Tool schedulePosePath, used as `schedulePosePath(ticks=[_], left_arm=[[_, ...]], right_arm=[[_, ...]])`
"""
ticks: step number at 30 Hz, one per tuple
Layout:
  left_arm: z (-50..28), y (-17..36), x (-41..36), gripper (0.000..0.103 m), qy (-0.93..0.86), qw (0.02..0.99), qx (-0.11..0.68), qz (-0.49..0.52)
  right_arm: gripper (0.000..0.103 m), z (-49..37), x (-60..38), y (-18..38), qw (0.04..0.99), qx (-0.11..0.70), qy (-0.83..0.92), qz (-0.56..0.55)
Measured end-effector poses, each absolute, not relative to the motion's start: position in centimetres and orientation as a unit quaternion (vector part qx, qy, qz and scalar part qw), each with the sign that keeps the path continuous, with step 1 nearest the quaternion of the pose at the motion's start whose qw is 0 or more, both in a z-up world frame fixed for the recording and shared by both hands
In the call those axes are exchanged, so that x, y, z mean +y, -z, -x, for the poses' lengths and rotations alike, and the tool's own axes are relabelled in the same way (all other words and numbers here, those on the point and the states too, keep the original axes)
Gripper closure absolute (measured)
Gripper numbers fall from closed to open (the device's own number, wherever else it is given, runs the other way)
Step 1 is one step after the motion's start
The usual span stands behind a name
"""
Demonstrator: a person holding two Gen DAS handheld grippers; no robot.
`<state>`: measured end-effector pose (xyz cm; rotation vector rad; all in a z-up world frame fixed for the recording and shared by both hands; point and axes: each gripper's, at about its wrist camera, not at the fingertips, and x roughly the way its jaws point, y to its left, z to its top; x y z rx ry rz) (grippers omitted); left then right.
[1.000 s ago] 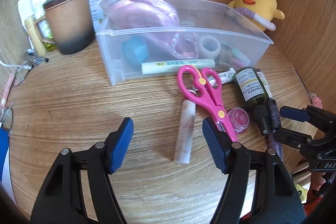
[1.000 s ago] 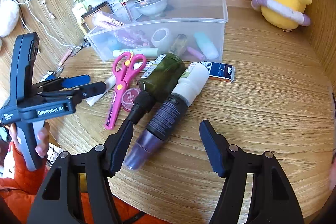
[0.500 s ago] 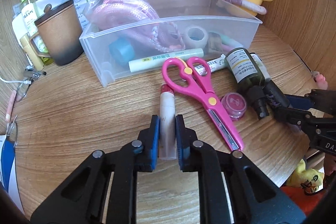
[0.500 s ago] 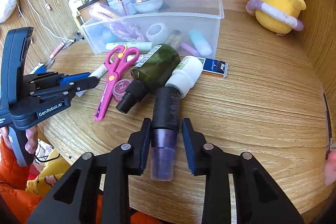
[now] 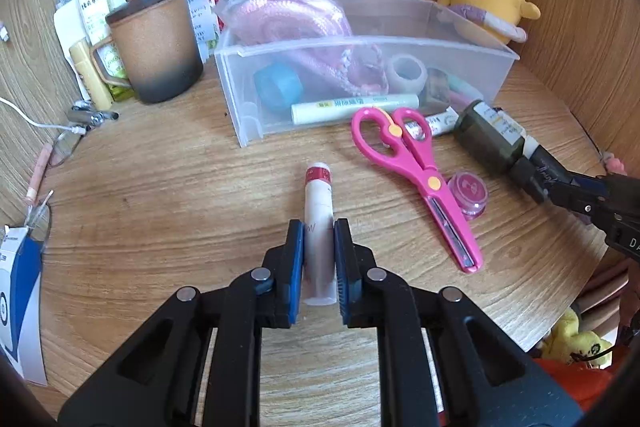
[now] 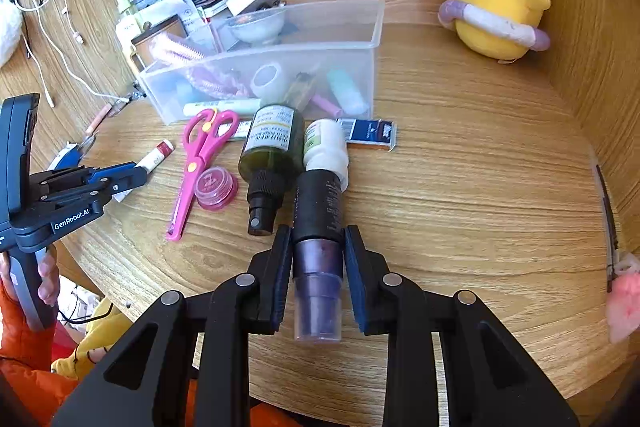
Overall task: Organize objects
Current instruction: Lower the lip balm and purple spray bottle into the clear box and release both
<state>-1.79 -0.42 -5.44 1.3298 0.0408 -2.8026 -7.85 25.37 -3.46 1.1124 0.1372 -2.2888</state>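
Both grips are set; the lift to the bin is next.

Your left hand-held gripper [image 5: 319, 259] has just closed and now pinches the white tube with the red cap [image 5: 318, 227] low on its body, cap end pointing to 12 o'clock. The tube lies on the wooden surface [image 5: 160, 195], with the clear plastic bin [image 5: 248, 99] at 12 o'clock and the pink scissors [image 5: 416, 175] at 2 o'clock.

Your right hand-held gripper [image 6: 316, 267] has also just closed, clamping the black-and-purple spray bottle [image 6: 318, 227] near its purple end. The dark green bottle [image 6: 272, 147] touches it at 11 o'clock and the white bottle [image 6: 326, 147] lies at its far end.

Lift each straight up before travelling, so the neighbours do not roll. The long tube may droop, so keep it level. Drop both into the open right half of the bin.
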Motion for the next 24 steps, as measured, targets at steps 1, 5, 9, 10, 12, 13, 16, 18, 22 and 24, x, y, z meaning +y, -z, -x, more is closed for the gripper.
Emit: schedulePosePath(ticks=[1,5,9,10,12,13,16,18,22,24], left_arm=[[1.8,5.2,-0.3,0.089,0.905,0.020,0.012,-0.425],[2.0,4.2,-0.3,0.089,0.911,0.019,0.014,-0.411],[2.2,3.0,0.0,0.089,0.918,0.010,0.013,-0.396],[2.3,2.6,0.1,0.089,0.920,0.007,0.014,-0.392],[2.3,2.1,0.4,0.089,0.923,-0.001,0.014,-0.385],[2.4,1.6,0.5,0.089,0.925,-0.005,0.015,-0.381],[2.5,0.7,1.1,0.089,0.930,-0.014,0.010,-0.368],[2.6,0.1,1.5,0.089,0.933,-0.020,0.007,-0.360],[3.2,-1.0,2.3,0.089,0.937,-0.034,0.005,-0.349],[3.6,-1.4,2.6,0.089,0.939,-0.036,0.000,-0.343]], right_arm=[[0.079,7.8,25.4,3.2,0.290,0.051,0.862,-0.414],[0.079,8.0,25.8,2.3,0.286,0.047,0.870,-0.400],[0.079,8.4,26.3,1.3,0.282,0.041,0.878,-0.385],[0.079,8.5,26.4,1.1,0.280,0.039,0.880,-0.381],[0.079,8.8,26.6,0.6,0.276,0.035,0.884,-0.376],[0.079,8.9,26.7,0.4,0.275,0.032,0.886,-0.372],[0.079,9.1,27.1,-0.3,0.271,0.027,0.891,-0.364],[0.079,9.2,27.1,-0.8,0.269,0.025,0.894,-0.359],[0.079,9.5,27.2,-1.7,0.267,0.023,0.900,-0.345],[0.079,9.9,27.2,-2.1,0.267,0.021,0.902,-0.338]])
